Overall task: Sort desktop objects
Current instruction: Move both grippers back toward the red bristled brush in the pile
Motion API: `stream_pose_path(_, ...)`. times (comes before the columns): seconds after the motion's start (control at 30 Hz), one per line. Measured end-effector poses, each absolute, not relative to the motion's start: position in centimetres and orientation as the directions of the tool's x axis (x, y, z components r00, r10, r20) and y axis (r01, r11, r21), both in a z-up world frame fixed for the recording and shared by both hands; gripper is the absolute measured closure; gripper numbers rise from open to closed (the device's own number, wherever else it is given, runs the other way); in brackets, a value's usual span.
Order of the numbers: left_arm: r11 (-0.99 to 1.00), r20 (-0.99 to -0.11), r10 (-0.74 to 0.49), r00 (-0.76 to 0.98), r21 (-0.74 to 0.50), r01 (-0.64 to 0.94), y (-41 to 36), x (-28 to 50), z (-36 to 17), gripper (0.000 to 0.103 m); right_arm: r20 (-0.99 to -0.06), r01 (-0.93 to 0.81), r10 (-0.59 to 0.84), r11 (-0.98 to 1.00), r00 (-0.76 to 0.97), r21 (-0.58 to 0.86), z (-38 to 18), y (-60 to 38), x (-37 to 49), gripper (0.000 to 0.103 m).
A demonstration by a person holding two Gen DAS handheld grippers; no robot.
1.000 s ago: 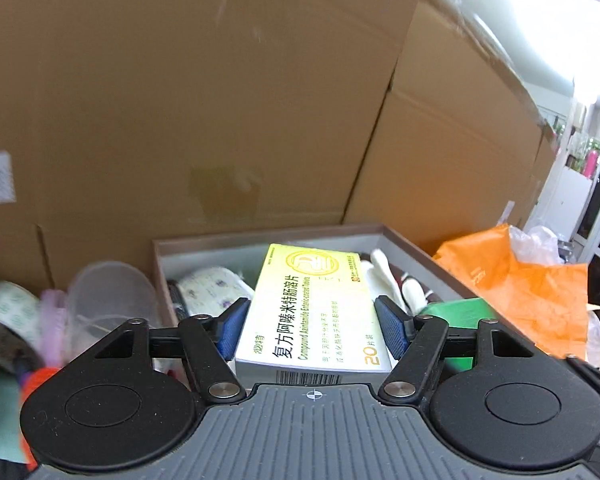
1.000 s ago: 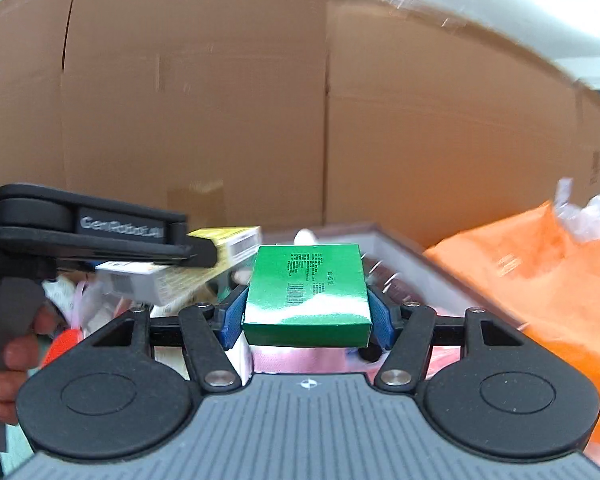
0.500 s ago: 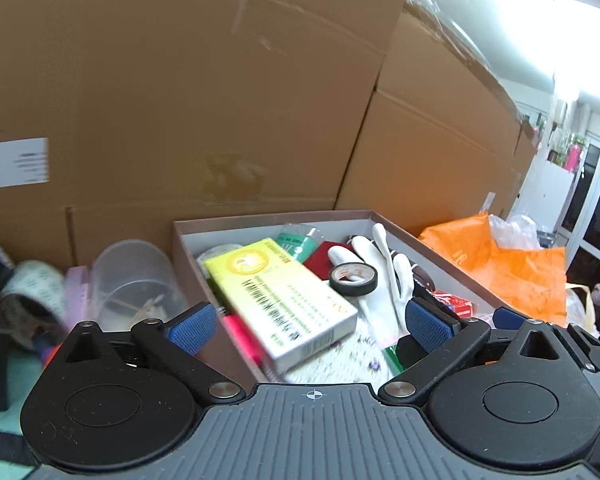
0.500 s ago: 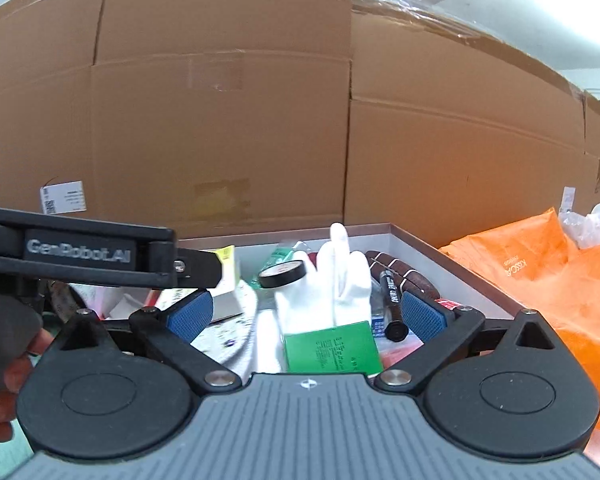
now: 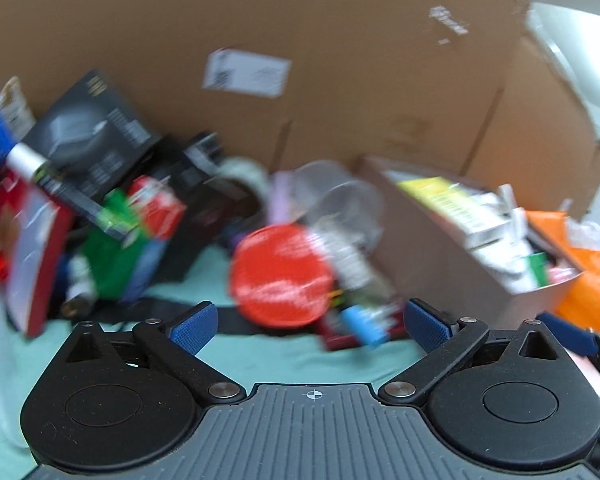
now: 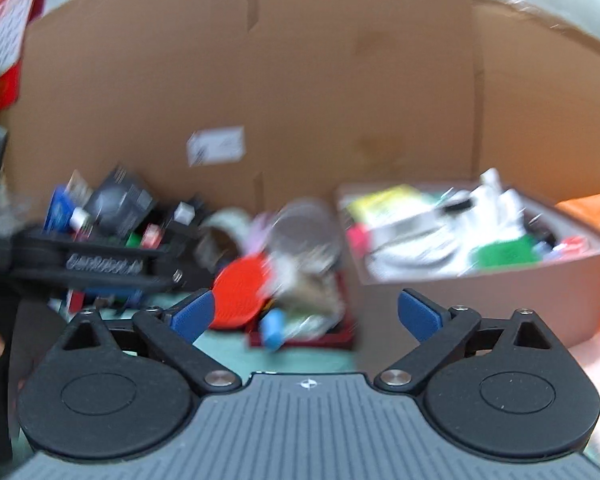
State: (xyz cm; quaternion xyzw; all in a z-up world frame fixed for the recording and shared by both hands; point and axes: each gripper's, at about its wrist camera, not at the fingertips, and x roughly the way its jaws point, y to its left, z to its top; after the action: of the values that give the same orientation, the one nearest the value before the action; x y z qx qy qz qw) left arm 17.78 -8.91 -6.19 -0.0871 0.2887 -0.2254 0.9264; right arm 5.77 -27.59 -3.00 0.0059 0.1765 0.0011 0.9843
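Both views are motion-blurred. My left gripper (image 5: 310,324) is open and empty above the teal cloth, facing a red round lid (image 5: 280,276) and a small blue item (image 5: 364,326). My right gripper (image 6: 306,314) is open and empty, facing the same red lid (image 6: 240,290). The brown sorting box (image 5: 440,248) stands to the right; in it lie the yellow medicine box (image 5: 448,200) and the green box (image 6: 504,254). The box also shows in the right wrist view (image 6: 480,300). The left gripper (image 6: 96,268) crosses the right wrist view's left side.
A pile of desktop clutter lies at left: a black carton (image 5: 88,136), a red box (image 5: 32,256), green packaging (image 5: 112,256), a tape roll (image 6: 228,220) and clear cups (image 5: 340,204). Large cardboard boxes (image 5: 300,60) wall the back. An orange bag (image 5: 592,280) lies at right.
Both grippers let go of their boxes into the brown box, then pulled back and swung left toward the clutter pile. The jaws stay open.
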Motion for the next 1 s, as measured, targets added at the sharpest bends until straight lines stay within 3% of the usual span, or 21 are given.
stream_pose_path(0.27, 0.903, -0.525, -0.428, 0.735, -0.264, 0.338, -7.5, 21.7, -8.2, 0.013, -0.439, -0.046, 0.037, 0.999, 0.898, -0.01, -5.7, -24.0, 10.4, 0.032)
stream_pose_path(0.43, 0.897, -0.536, -0.441, 0.72, -0.265, 0.353, -8.0, 24.4, -9.0, 0.02, -0.441, -0.09, 0.073, 0.996, 0.894, -0.017, -5.8, -22.9, 13.6, 0.04)
stream_pose_path(0.7, 0.895, -0.576, -0.446, 0.685, -0.272, 0.354, -9.2, 28.2, -10.5, 0.018, -0.496, -0.111, 0.092, 0.994, 0.863, -0.009, -7.3, -23.1, 18.6, 0.052)
stream_pose_path(0.9, 0.905, -0.568, -0.425, 0.705, -0.258, 0.338, -10.5, 29.0, -11.1, 0.011, -0.518, -0.076, 0.109, 0.994, 0.849, 0.084, -8.3, -24.0, 20.9, 0.051)
stream_pose_path(0.97, 0.908, -0.564, -0.419, 0.712, -0.261, 0.328, -10.6, 28.8, -11.2, 0.018, -0.518, -0.069, 0.109, 0.993, 0.848, 0.096, -8.4, -24.0, 21.1, 0.053)
stream_pose_path(1.0, 0.886, -0.551, -0.464, 0.693, -0.296, 0.358, -10.4, 28.8, -11.2, 0.039, -0.516, -0.067, 0.106, 0.993, 0.85, 0.094, -8.4, -23.9, 21.0, 0.054)
